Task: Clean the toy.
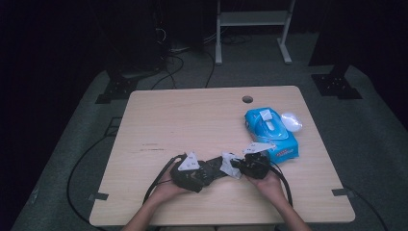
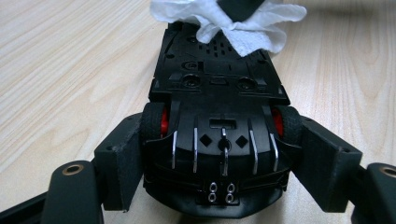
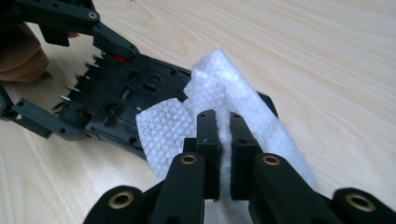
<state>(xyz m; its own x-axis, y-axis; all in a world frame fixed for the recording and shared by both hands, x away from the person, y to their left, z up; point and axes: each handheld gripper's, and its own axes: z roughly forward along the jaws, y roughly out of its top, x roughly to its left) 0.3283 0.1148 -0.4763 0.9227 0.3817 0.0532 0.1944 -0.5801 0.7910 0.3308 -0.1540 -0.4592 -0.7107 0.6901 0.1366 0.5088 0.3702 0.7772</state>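
The desk takes up the middle of the high view, pale wood with a small round hole near its far edge. At the right of that view a blue pack of wipes lies with its flap up, handy for pulling a fresh sheet, I judge. Low in the centre, between the person's two hands, a black toy car lies upside down on the desk, most likely so that its underside can be wiped.

The left hand-held gripper clamps the car across its wheels, one pad on each side, which holds it steady. The right hand-held gripper has its jaws nearly together, pinching a folded white wipe that rests on the car's underside.

The high view shows the whole layout but leaves the car as a dark shape. The left gripper view shows the underside plainly: red wheel hubs, screw holes, metal strips, and the wipe at the top of the frame. The right gripper view shows the wipe's dimpled texture and the tight pinch on it, with the other gripper in the upper left
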